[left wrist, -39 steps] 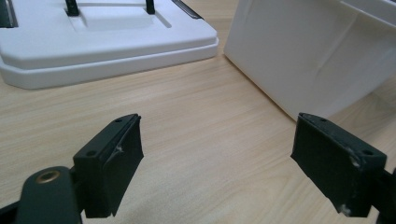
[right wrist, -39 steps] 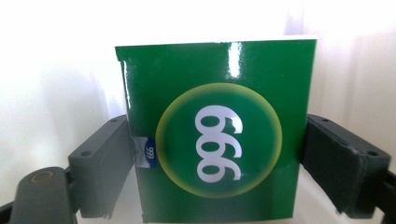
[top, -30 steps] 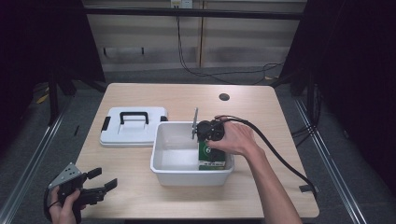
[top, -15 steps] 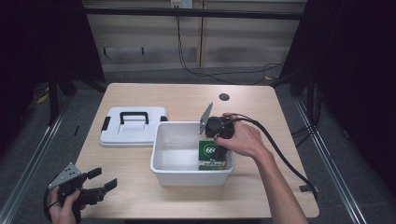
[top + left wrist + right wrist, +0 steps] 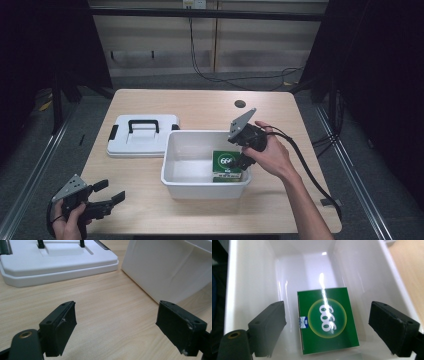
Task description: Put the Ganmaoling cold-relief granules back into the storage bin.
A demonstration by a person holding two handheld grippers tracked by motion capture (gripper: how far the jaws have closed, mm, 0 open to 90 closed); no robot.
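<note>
At the table's near-left corner the left gripper (image 5: 102,200) rested low over the bare wood, jaws spread wide and holding nothing; it had not stirred over the past second. Its own view showed the lid (image 5: 57,262) lying flat ahead and the bin's (image 5: 170,267) outer wall to one side, with open tabletop between the pads.

In the high view the lid (image 5: 142,135) sat just left of the bin (image 5: 172,175), handle up, touching or nearly touching its rim — too close to tell which.

The green box (image 5: 227,167) lay flat on the bin floor against the right-hand wall, face up. A second ago the right gripper (image 5: 241,162) was down in the bin at the box; now it had risen and drawn back toward the right rim, its grey plate tilted up. In its own view the box (image 5: 325,325) lay free below — jaws wide apart, one on either side, touching nothing.

So the box looked delivered and let go. Judging by that, what was left was probably to clear the right hand from the bin and bring the lid across to close it.
</note>
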